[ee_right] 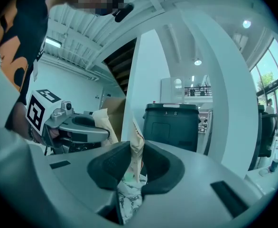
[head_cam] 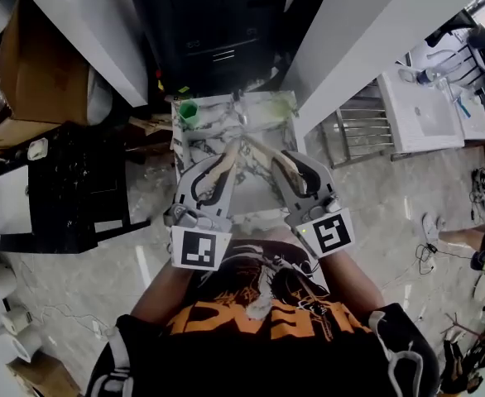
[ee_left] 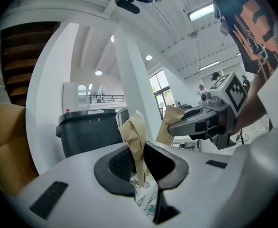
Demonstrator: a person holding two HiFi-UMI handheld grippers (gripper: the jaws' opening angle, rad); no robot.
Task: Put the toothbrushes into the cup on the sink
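A small green cup (head_cam: 188, 111) stands at the far left corner of the marble sink top (head_cam: 263, 110). Both grippers hover over the sink, their tips close together. My left gripper (head_cam: 226, 165) is shut on a toothbrush in a tan paper wrapper (head_cam: 220, 170); in the left gripper view the wrapper (ee_left: 135, 141) sticks up between the pads. My right gripper (head_cam: 277, 164) is shut on a second paper-wrapped toothbrush (head_cam: 284, 165), seen pinched in the right gripper view (ee_right: 136, 146). Each gripper view also shows the other gripper beside it (ee_left: 210, 120) (ee_right: 75, 127).
A black bin (head_cam: 218, 31) stands behind the sink between white columns. A cardboard box (head_cam: 36, 64) and a black cabinet (head_cam: 52, 188) are on the left, a metal rack (head_cam: 362, 131) on the right. Paper rolls (head_cam: 2, 304) lie on the floor.
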